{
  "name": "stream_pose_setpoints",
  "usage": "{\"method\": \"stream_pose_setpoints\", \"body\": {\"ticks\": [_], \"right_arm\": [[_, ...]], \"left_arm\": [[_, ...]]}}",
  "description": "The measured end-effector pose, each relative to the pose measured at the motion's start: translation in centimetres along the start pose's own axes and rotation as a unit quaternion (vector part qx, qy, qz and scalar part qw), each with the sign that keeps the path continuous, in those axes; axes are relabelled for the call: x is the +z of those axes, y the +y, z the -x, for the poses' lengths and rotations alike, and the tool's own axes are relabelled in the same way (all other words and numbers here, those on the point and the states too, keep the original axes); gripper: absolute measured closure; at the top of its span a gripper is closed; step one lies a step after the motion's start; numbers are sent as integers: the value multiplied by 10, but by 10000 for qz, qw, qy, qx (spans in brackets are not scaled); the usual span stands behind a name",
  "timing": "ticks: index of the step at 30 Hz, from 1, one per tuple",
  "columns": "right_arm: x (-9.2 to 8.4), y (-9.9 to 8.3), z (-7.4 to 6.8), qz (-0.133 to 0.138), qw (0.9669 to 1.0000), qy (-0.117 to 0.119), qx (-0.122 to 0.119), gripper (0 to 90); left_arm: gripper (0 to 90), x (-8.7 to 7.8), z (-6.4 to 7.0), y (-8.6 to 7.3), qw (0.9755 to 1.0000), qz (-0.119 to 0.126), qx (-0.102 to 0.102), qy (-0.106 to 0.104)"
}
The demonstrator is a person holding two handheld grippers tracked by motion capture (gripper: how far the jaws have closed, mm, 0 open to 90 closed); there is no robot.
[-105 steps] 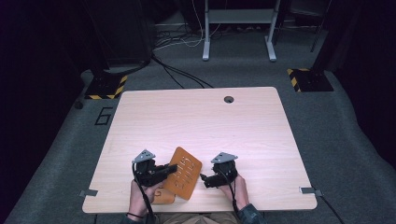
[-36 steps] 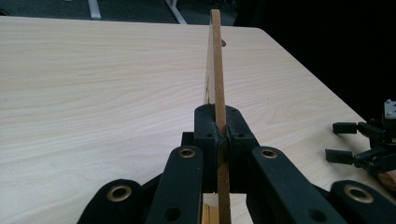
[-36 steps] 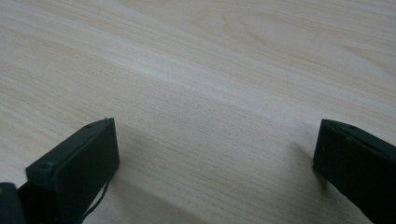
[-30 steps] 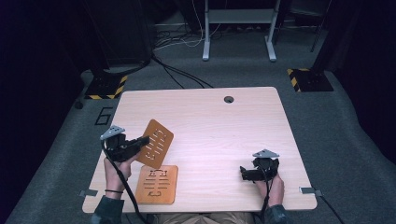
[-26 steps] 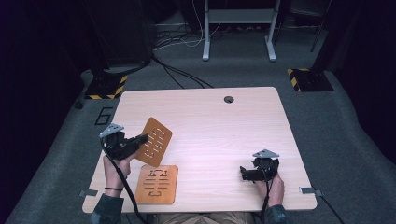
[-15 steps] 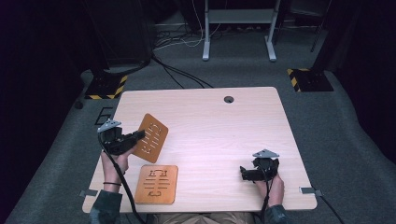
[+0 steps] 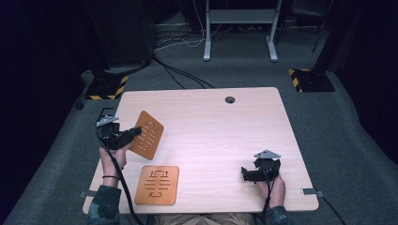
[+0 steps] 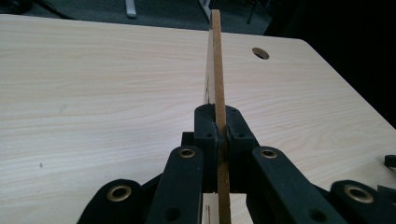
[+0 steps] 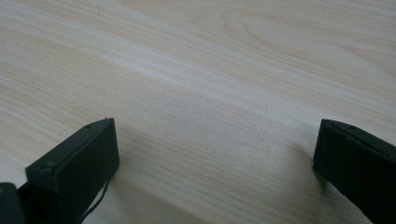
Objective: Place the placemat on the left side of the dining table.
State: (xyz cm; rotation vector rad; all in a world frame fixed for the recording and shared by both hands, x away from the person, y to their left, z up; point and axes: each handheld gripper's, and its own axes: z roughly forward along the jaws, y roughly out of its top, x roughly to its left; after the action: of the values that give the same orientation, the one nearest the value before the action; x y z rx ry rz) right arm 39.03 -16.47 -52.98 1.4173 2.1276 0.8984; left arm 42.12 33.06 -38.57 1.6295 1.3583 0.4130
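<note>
Wooden boards were pulled apart | left gripper [image 7: 133, 132] pinched one board [image 7: 149, 135] tight by its edge, lifted at 9 o'clock, moved away from flat board [image 7: 157, 184] at 7 o'clock on counter [image 7: 225, 122] | right gripper [image 7: 245, 173] wide open, empty, at 5 o'clock.

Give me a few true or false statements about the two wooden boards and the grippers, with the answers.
1. The left gripper is clamped on the edge of a wooden board. True.
2. The second board lies flat near the table's front edge. True.
3. The right gripper holds a board. False: its jaws stand apart over bare table.
4. The held board lies flat on the table. False: it is lifted and tilted.
</note>
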Motion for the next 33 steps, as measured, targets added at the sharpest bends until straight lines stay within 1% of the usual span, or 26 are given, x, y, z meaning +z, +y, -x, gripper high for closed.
{"method": "stream_pose_setpoints", "body": {"ticks": [5,6,10,11,12,13,18,19,24,29,31,33], "right_arm": [[0,0,0,0,10000,1,-1,0],[0,0,0,0,10000,0,0,0],[0,0,0,0,10000,0,1,0],[0,0,0,0,10000,0,1,0],[0,0,0,0,10000,1,5,0],[0,0,0,0,10000,0,0,0],[0,0,0,1,10000,0,-1,0],[0,0,0,1,10000,0,-1,0],[0,0,0,5,10000,-16,3,0],[0,0,0,5,10000,-16,2,0],[0,0,0,0,10000,-3,1,0],[0,0,0,1,10000,-4,1,0]], "left_arm": [[859,4,-8,2,9999,-28,-79,92],[859,6,-11,3,9998,-22,-125,139],[859,9,-16,4,9996,-52,-175,196],[859,10,-17,5,9995,-67,-205,215],[859,13,-19,6,9992,-71,-278,268],[859,13,-19,6,9992,-71,-278,268],[859,19,-28,8,9988,-141,-281,385],[859,20,-29,9,9986,-144,-333,392],[859,24,-36,9,9980,-165,-379,470],[859,29,-43,10,9974,-198,-355,587],[859,31,-45,10,9970,-227,-400,619],[859,33,-49,11,9967,-266,-403,650]]}}
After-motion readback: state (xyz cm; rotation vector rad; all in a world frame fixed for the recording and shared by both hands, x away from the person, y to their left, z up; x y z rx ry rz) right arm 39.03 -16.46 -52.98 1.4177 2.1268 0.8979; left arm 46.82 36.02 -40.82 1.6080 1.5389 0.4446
